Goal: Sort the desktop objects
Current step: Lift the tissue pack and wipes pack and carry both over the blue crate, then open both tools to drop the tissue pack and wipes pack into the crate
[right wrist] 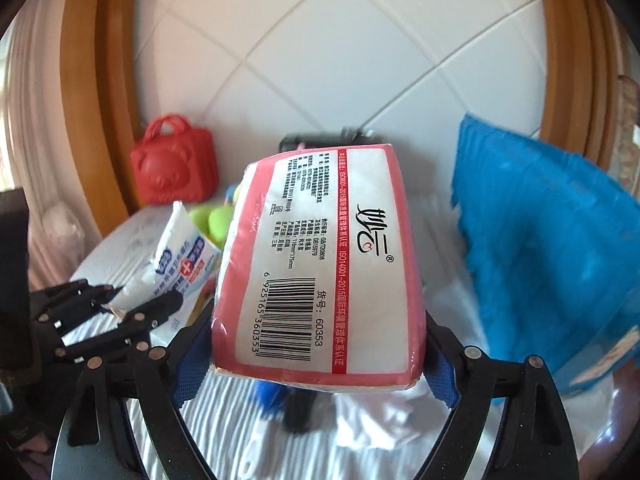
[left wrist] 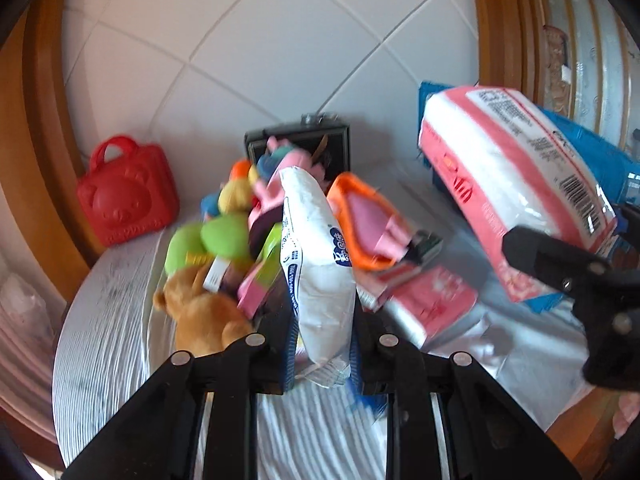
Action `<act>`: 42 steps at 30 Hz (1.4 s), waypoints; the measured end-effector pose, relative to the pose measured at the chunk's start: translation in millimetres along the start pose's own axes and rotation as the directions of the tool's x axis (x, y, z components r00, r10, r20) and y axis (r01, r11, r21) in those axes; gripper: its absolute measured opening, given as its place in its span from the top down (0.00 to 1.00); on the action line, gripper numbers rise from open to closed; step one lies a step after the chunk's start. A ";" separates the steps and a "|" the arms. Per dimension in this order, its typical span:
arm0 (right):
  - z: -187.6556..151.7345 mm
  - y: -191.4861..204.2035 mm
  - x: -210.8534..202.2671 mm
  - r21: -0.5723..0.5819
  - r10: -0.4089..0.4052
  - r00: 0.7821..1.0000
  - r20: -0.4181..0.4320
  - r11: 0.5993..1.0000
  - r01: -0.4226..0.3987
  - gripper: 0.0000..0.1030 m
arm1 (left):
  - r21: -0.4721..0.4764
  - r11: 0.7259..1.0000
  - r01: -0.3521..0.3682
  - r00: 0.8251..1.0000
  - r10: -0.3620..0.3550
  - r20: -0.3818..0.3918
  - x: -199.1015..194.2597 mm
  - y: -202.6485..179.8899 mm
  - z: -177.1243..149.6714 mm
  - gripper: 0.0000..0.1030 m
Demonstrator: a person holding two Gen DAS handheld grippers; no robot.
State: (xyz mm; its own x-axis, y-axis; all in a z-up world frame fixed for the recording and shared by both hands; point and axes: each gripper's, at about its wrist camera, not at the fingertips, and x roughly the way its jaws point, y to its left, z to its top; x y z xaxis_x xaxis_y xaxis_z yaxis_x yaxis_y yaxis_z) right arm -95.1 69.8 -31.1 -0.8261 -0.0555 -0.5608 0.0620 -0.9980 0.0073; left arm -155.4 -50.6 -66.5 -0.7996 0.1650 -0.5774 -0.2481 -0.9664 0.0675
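Far to the left of the left jaws, a red bear-faced case is leaning against the tiled wall at the back of the white-covered table. Nearer the jaws, on their left side, a heap of toys is lying on the cloth — a brown plush bear in front, green plush pieces behind it.

The left gripper is pinching a white wet-wipe pack; its jaws are standing almost fully closed, pressing both flat faces of the pack, which is rising upright from between them. Just right of these jaws, an orange-rimmed toy and a pink-and-white tissue pack are lying on the table, and a dark box is standing beyond them near the wall.

Further right, the right gripper is holding a large pink-and-white tissue packet — its jaws are spread wide, the blue pads pressing the packet's two sides, the barcode face turned toward the camera. The packet is raised clear of the table. To the right of these jaws, a blue plastic bag is standing on the table.
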 end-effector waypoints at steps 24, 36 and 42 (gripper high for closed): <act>148.7 -323.9 -50.0 0.202 -0.344 0.912 0.223 0.932 0.302 0.14 | 0.121 0.968 0.220 0.961 -0.236 0.145 52.2 -280.2 250.8 0.80; 165.0 -455.3 41.6 0.241 -0.454 0.891 0.021 0.867 0.436 0.14 | 0.137 0.954 0.267 0.951 -0.238 -0.199 177.3 -379.3 288.7 0.80; 143.0 -474.2 82.2 0.223 -0.451 0.882 -0.133 0.854 0.471 0.14 | 0.165 0.959 0.229 0.922 -0.160 -0.351 229.7 -394.2 264.6 0.80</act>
State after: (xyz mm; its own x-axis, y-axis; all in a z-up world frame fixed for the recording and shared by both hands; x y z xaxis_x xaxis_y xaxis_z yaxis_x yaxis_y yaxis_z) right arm -272.4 534.4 37.7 -0.6823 0.4055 -0.6083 -0.4604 -0.8847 -0.0733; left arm -386.0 420.4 -10.4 -0.5058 0.2378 -0.8292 -0.5114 -0.8568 0.0663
